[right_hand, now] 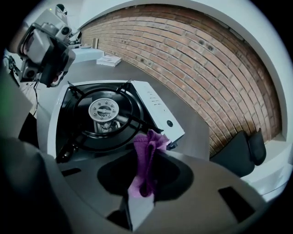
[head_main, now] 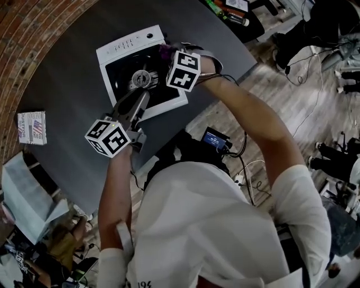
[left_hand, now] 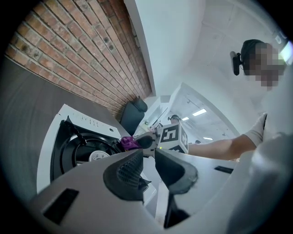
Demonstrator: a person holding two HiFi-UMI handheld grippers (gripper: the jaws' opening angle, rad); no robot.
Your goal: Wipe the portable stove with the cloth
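Note:
The portable stove (head_main: 121, 48) is white with a black top and a round burner (head_main: 140, 79); it sits on the dark round table. My right gripper (head_main: 169, 56) hangs over the stove's right side, shut on a purple cloth (head_main: 162, 50). In the right gripper view the cloth (right_hand: 146, 160) is bunched between the jaws just above the stove's control strip (right_hand: 155, 103). My left gripper (head_main: 138, 107) is held at the stove's near edge, pointing at it. Its jaws stand a narrow gap apart with nothing between them (left_hand: 149, 157). The left gripper view also shows the stove (left_hand: 55, 132) and cloth (left_hand: 129, 143).
A small printed box (head_main: 32, 127) lies at the table's left edge (head_main: 67, 84), and papers (head_main: 22, 197) lie below it. Bottles (head_main: 228, 12) stand at the far right. A brick wall (right_hand: 192, 50) curves behind the table, with a black chair (right_hand: 242, 146) beside it.

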